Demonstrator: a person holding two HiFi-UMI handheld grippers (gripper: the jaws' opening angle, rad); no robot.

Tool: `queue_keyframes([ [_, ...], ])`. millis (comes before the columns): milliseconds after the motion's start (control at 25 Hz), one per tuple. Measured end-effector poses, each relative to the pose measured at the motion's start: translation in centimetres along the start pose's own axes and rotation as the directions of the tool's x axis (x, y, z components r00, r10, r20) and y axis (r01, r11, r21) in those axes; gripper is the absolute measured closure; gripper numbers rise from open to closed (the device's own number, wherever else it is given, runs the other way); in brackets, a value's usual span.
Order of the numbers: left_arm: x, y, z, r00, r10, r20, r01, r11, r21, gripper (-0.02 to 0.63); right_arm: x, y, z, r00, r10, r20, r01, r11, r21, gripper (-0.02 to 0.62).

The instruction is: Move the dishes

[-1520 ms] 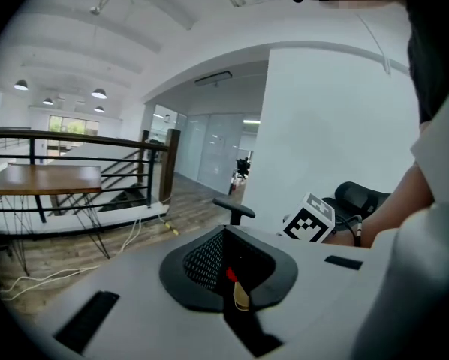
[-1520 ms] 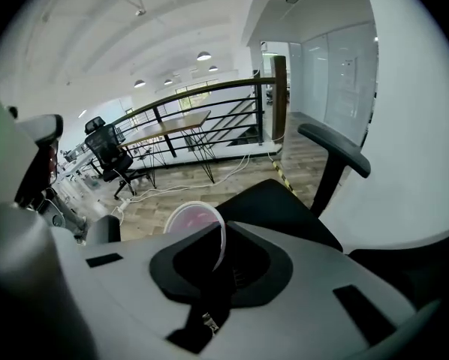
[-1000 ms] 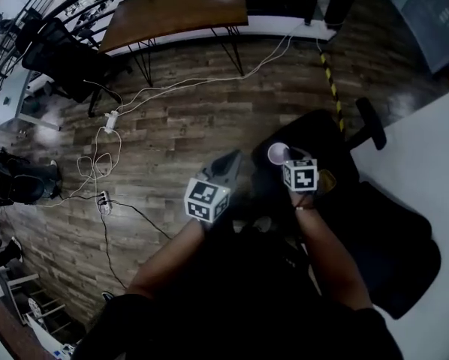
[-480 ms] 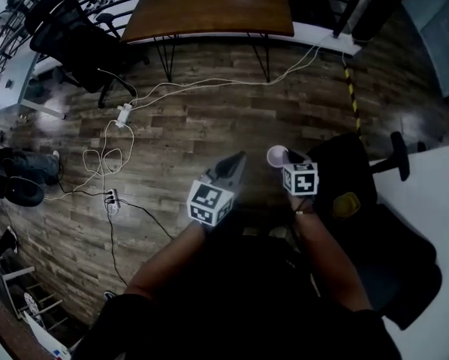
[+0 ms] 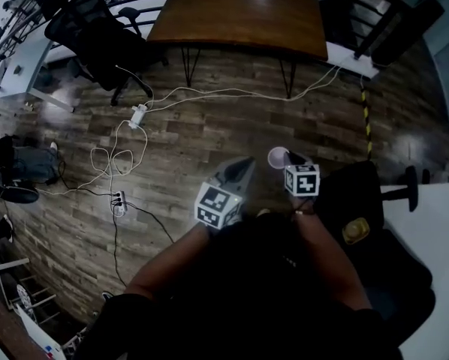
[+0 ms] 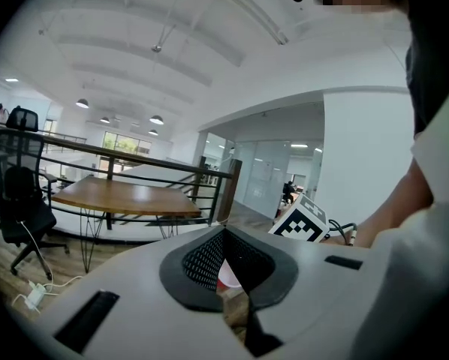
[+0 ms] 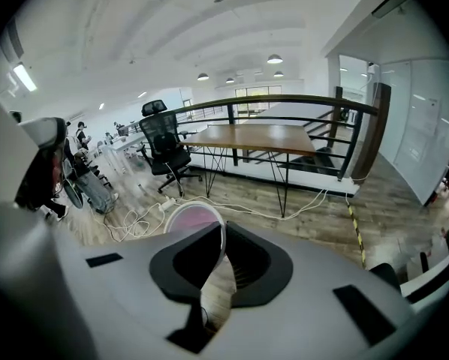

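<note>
Wooden desk [image 5: 239, 13] slides fuller into view | we carry pink dish [image 5: 275, 157], well short of that desk, rim pinched by right hand-held gripper [image 5: 287, 155] | left hand-held gripper [image 5: 245, 163] pressed together, empty | next, likely: reach desk, set down.

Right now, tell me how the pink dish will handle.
The pink dish looks small and thin-walled, so probably light and stiff. The right claw pinches only its rim, so it may pivot or slip if swung. Dropped on the wood floor, it might crack.
</note>
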State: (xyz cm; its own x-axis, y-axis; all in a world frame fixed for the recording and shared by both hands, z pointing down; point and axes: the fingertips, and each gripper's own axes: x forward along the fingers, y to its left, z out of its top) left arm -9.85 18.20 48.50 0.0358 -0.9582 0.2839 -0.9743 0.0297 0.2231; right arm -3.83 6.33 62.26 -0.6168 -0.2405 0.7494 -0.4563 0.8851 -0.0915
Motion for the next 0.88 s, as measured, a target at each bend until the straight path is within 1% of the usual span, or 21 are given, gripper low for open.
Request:
queue_keyframes([
  [120, 0.4, 2.7, 1.1, 1.000, 0.031, 0.000, -0.031, 1.000, 0.004, 0.611, 2.0, 0.4, 2.1, 1.000, 0.017, -0.002, -0.017, 1.000, -0.010, 0.563],
  [200, 1.0, 4.5, 1.5, 0.999, 0.053, 0.000, -0.053, 0.998, 0.026, 0.611, 3.7, 0.5, 3.4, 1.000, 0.027, -0.003, -0.027, 0.999, -0.016, 0.563],
  [280, 1.9, 6.2, 2.2, 0.998, 0.070, 0.000, -0.069, 0.996, 0.048, 0.611, 5.6, 0.8, 5.1, 0.999, 0.045, 0.002, -0.045, 0.999, -0.022, 0.563],
  [400, 4.3, 8.7, 3.9, 0.996, 0.087, 0.001, -0.087, 0.995, 0.056, 0.611, 8.4, 0.6, 7.8, 0.997, 0.075, -0.001, -0.075, 0.997, -0.031, 0.563],
  [720, 13.5, 13.8, 8.8, 0.991, 0.131, -0.017, -0.130, 0.989, 0.072, 0.611, 14.5, -5.2, 17.9, 0.992, 0.125, 0.035, -0.123, 0.991, -0.056, 0.563],
  [880, 18.1, 15.4, 11.1, 0.990, 0.140, -0.008, -0.140, 0.988, 0.058, 0.611, 16.8, -8.2, 21.4, 0.989, 0.141, 0.034, -0.138, 0.987, -0.082, 0.563],
])
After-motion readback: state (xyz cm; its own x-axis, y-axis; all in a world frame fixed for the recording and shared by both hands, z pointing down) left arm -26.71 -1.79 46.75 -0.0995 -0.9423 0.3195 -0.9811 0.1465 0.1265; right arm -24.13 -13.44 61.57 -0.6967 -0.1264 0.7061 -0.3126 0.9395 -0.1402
